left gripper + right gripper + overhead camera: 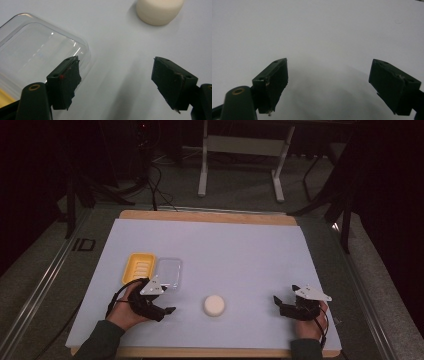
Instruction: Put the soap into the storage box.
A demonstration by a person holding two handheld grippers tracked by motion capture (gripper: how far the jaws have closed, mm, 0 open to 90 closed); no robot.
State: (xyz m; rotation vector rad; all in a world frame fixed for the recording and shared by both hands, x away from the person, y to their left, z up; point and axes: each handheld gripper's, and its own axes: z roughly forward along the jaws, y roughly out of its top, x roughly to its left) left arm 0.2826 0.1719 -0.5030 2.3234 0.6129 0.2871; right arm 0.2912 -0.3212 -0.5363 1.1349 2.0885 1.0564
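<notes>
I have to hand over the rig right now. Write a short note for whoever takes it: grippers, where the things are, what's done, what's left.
Left gripper: open, nothing between its jaws, low over the white sheet just in front of the clear lid.
Right gripper: open, empty, at the sheet's right side.
Things: yellow tray at the left, the clear lid beside it on its right, touching or nearly so. The round white block lies alone mid-sheet, nearer the left gripper.
Done: the lid is off the tray.
Left: nothing is gripped; the block probably goes next, likely with the left gripper.
</notes>
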